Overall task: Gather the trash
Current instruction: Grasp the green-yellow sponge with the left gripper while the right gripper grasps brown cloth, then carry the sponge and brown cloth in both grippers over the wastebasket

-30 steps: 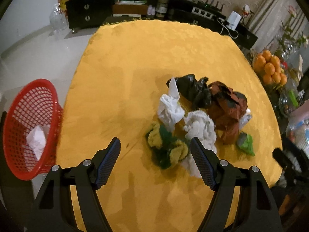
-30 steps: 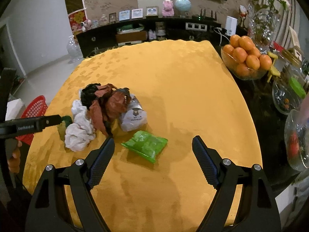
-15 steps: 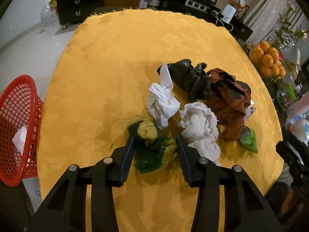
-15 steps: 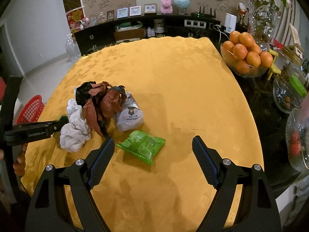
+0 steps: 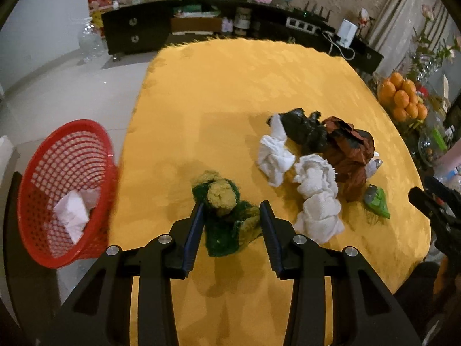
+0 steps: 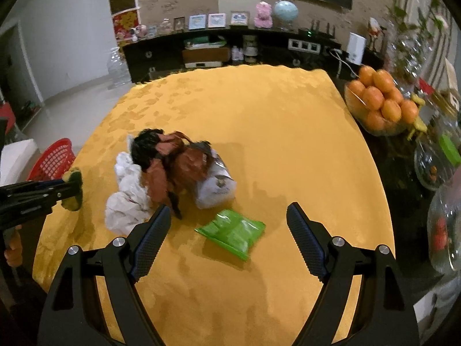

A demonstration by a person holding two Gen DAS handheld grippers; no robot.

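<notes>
My left gripper (image 5: 230, 210) is shut on a green and yellow wad (image 5: 222, 199), pads pressing both of its sides. In the right wrist view the wad (image 6: 73, 178) hangs just above the yellow tablecloth (image 6: 259, 132), left of the trash pile. The pile holds a white tissue (image 5: 273, 155), a second white wad (image 5: 317, 193), a black bag (image 5: 302, 127) and a brown-red bag (image 5: 348, 152). My right gripper (image 6: 227, 213) stands open over a green packet (image 6: 230, 232), not touching it. A silvery pouch (image 6: 216, 184) lies just beyond.
A red mesh basket (image 5: 86, 124) with white paper inside stands off the table's left edge. A bowl of oranges (image 6: 380, 106) and glass jars (image 6: 432, 164) crowd the right side. A dark sideboard (image 6: 230, 52) runs along the back wall.
The left jaws came together on the green and yellow wad, then drew it left, away from the pile. The right gripper has stayed open in the same place.
</notes>
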